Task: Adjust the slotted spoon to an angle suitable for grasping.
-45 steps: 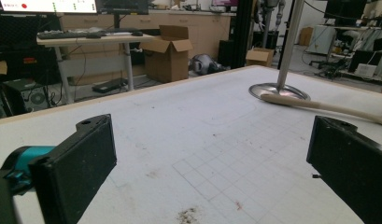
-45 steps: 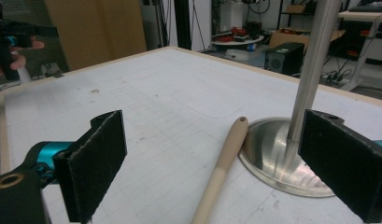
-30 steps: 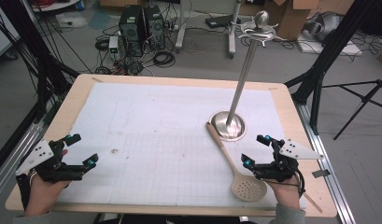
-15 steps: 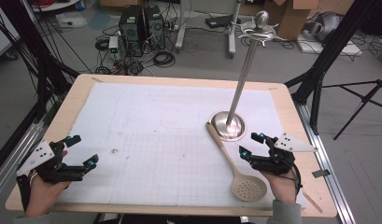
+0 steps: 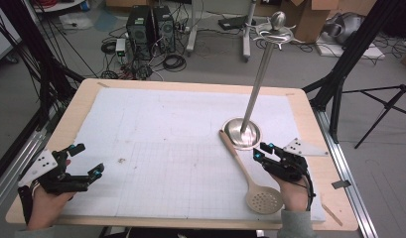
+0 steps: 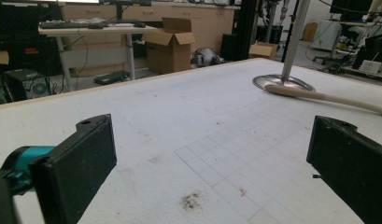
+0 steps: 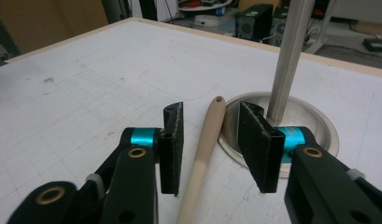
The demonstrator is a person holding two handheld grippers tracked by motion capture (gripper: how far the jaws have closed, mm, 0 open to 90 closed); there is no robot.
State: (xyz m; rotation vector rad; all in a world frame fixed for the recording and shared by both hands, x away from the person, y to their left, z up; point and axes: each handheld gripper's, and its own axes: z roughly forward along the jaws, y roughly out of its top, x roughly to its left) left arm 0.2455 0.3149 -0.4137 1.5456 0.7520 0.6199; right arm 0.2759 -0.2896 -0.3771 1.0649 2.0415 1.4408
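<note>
Wood and steel meet near the right side of the table (image 5: 86, 99): a wooden slotted spoon (image 5: 250, 181) lies on the white gridded mat (image 5: 166, 148) with the tip of its handle touching the rim of the metal stand (image 5: 250, 104), a round base with a tall pole and a hooked crown on top. From that base the spoon runs back toward the person's edge of the table, its perforated bowl resting at the near end, just beside the person's right hand (image 5: 292, 196).

The right gripper (image 5: 261, 151) sits just in front of the stand's base, on the person's side of it. In the right gripper view its jaws stand moderately apart, one on each side of the spoon handle (image 7: 202, 144), not yet touching it; the far jaw is over the edge of the stand's base (image 7: 314, 116).

The left gripper (image 5: 86, 161) rests well away from the stand, near the opposite, left edge of the mat, held in the left hand (image 5: 44, 203). Its jaws are spread wide with nothing between them; in the left gripper view they frame bare mat with a small dark stain (image 6: 191, 200), and the stand's base and the spoon handle show far off.
</note>
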